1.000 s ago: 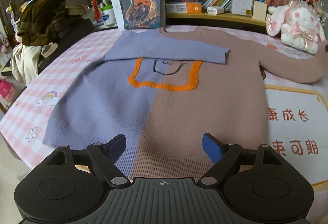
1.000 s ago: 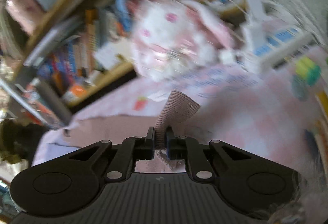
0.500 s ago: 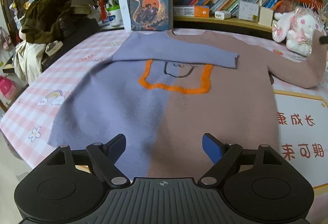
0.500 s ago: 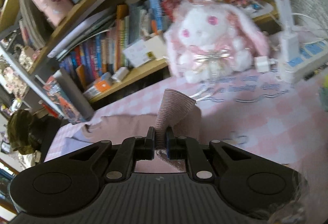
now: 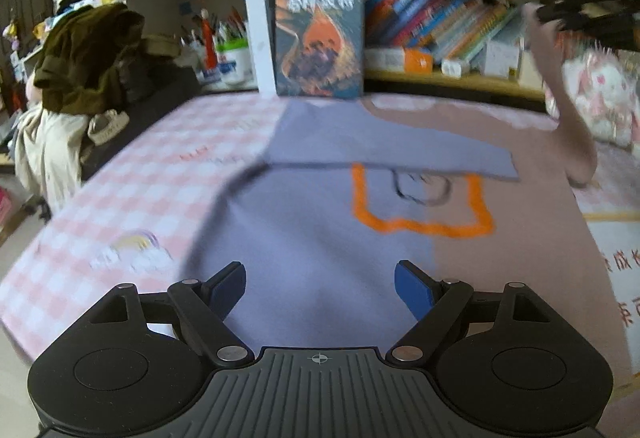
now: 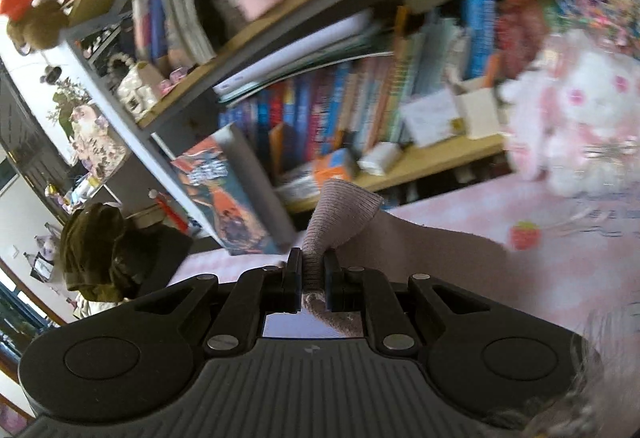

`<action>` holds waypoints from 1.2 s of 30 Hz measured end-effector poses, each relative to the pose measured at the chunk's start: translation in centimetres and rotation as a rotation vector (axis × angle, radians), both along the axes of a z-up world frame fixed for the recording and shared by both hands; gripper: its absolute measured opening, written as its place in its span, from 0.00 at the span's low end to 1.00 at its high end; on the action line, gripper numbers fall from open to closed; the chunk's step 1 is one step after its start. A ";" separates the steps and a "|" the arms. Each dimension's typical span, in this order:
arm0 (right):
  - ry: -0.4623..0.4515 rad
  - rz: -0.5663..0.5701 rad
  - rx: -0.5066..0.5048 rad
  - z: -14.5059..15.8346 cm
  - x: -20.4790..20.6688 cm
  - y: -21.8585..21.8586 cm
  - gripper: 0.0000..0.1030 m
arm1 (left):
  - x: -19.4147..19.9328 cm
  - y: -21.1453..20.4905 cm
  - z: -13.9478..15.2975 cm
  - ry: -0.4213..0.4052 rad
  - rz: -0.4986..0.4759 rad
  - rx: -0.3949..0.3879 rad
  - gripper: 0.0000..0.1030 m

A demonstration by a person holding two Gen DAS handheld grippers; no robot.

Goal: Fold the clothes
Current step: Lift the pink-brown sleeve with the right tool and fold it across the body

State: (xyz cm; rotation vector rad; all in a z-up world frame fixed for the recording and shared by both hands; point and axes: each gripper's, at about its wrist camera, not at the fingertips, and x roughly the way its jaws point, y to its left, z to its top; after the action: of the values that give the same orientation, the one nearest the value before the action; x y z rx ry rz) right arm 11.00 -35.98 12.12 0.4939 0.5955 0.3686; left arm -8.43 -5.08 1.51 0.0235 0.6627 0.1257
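Though blurred, right gripper [image 6: 313, 274] seemingly pinches sleeve cuff [image 6: 340, 209].

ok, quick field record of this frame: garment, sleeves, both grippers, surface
garment: two-tone sweater, purple and brown halves, orange outline on chest, lying flat
purple sleeve: already folded across the chest
brown sleeve: lifted off the table, cuff pinched
right gripper: shut on the cuff, raised
left gripper: open, empty, above the sweater hem
surface: pink checked tablecloth
backdrop: bookshelf, upright book, plush rabbit
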 end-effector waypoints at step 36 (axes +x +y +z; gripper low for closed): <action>0.032 -0.039 -0.115 -2.9 2.6 19.3 0.55 | 1.7 13.0 0.3 -0.030 -0.146 -0.032 0.82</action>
State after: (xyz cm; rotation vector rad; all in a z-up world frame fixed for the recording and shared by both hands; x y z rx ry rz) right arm 13.59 -16.63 9.22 0.4015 0.6335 0.2887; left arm -6.72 7.91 1.83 0.0390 0.6311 -0.0250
